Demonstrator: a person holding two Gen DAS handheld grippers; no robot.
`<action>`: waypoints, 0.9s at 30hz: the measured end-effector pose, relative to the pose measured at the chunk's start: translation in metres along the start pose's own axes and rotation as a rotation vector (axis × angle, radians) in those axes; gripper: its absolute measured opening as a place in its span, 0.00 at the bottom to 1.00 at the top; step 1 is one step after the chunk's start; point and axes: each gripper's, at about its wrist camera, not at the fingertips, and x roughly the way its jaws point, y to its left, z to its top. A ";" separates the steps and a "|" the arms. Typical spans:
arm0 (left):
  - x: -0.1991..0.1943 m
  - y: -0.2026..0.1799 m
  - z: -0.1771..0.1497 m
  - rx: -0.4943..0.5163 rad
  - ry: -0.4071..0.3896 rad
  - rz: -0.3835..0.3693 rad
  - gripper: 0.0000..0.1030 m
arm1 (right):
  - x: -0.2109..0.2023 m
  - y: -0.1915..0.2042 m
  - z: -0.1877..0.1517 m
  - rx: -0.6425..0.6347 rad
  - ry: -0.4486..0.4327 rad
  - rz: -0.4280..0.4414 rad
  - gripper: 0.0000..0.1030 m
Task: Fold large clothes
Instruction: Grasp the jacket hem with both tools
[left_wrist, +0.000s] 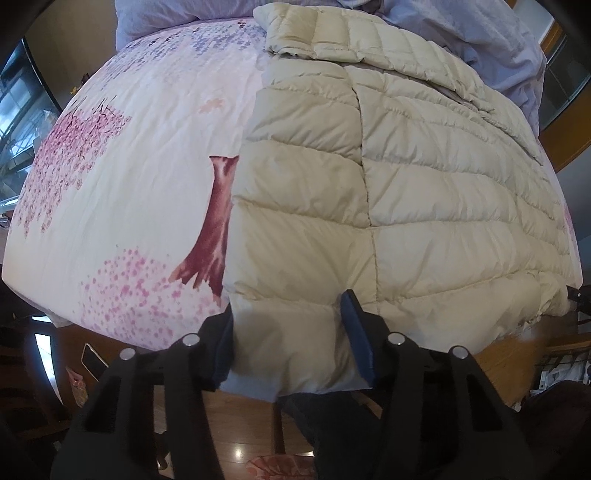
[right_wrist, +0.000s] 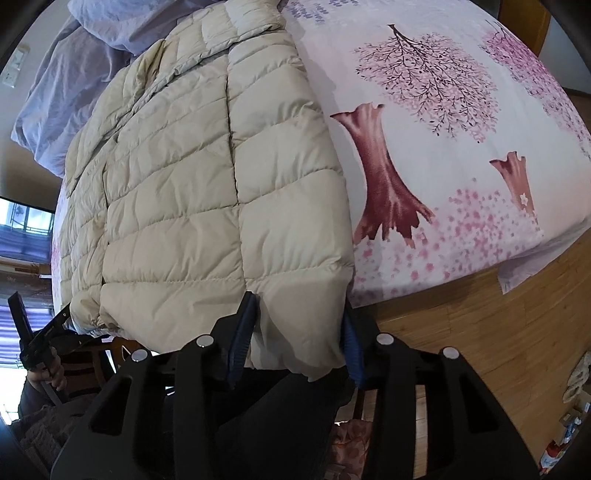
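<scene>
My left tongs (left_wrist: 288, 332) straddle jacket (left_wrist: 388, 177) hem at bed (left_wrist: 122, 206) near edge, fingers wide, puffy hem between. My right tongs (right_wrist: 299, 332) likewise at hem's other corner. Jacket light, soft, slippery, springy; pinch deep at stitched hem corners.

You see bedsheet (left_wrist: 147, 177) printed with pink blossom trees and maroon trunks, spread over bed. Lavender duvet (left_wrist: 480, 33) bunched at far end. Wooden floor (right_wrist: 480, 332) beside bed. Phone (left_wrist: 94, 360) on the floor by bed edge. Window (right_wrist: 26, 221) at your left.
</scene>
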 end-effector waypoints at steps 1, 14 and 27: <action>0.000 0.000 -0.001 -0.001 -0.003 -0.004 0.47 | 0.000 -0.001 0.001 0.000 0.000 0.002 0.43; -0.023 -0.001 -0.003 -0.011 -0.033 -0.047 0.08 | -0.017 0.000 0.005 -0.005 -0.074 0.038 0.08; -0.060 -0.006 0.048 0.034 -0.145 0.021 0.06 | -0.056 0.026 0.057 -0.050 -0.272 0.007 0.08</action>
